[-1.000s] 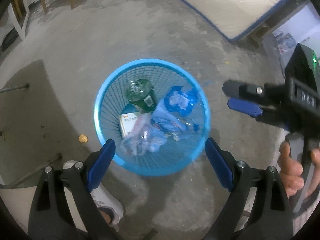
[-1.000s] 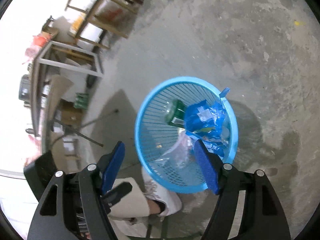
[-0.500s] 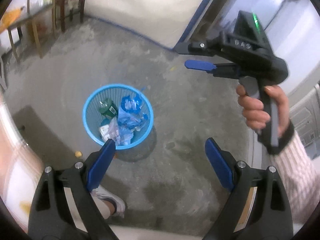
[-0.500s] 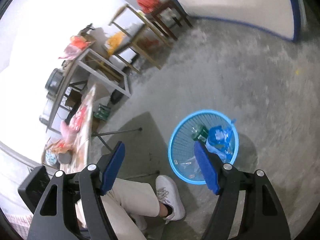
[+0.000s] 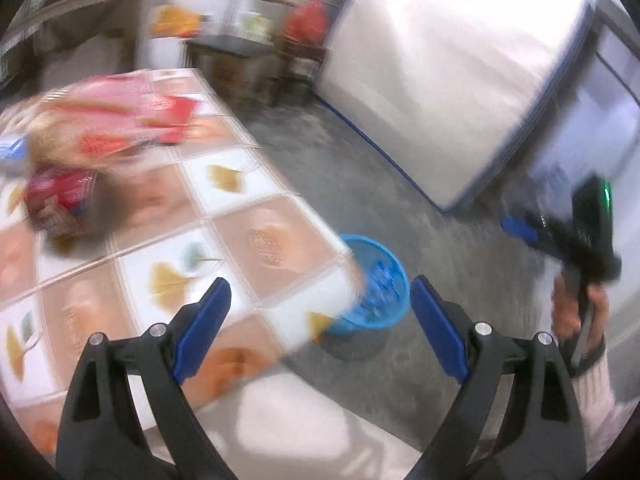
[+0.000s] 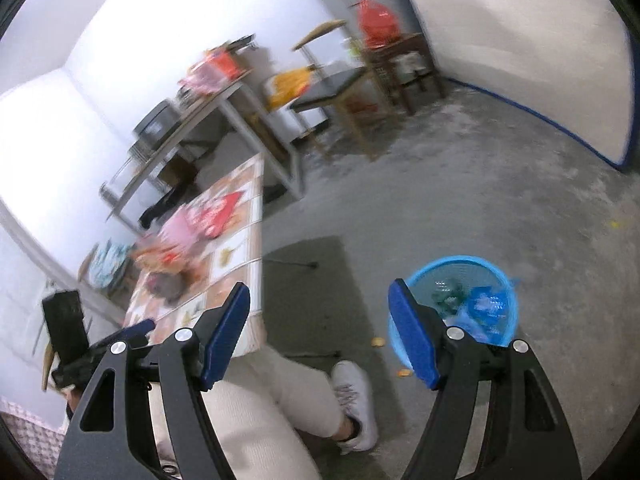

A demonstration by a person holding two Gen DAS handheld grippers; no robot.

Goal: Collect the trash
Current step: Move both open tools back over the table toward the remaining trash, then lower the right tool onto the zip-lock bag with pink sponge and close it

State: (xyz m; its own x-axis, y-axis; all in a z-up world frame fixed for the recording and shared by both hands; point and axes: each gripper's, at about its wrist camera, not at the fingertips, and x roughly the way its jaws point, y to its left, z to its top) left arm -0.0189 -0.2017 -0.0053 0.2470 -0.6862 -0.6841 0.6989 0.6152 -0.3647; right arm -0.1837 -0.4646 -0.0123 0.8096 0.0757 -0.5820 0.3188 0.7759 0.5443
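While both sets of jaws are standing wide apart and holding nothing, the left gripper point(image 5: 320, 320) and the right gripper point(image 6: 320, 328) are pointing down over the room. A blue basket point(image 6: 472, 268) is sitting on the concrete floor point(image 6: 460, 200) just beside the tiled counter point(image 5: 248, 240), already holding a green bottle and blue wrappers. Red and pink packets point(image 5: 132, 116) are lying on the counter, probably left to collect.

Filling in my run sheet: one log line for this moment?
left gripper: open, empty | right gripper: open, empty | blue basket: on floor, trash inside | table: wrappers remain
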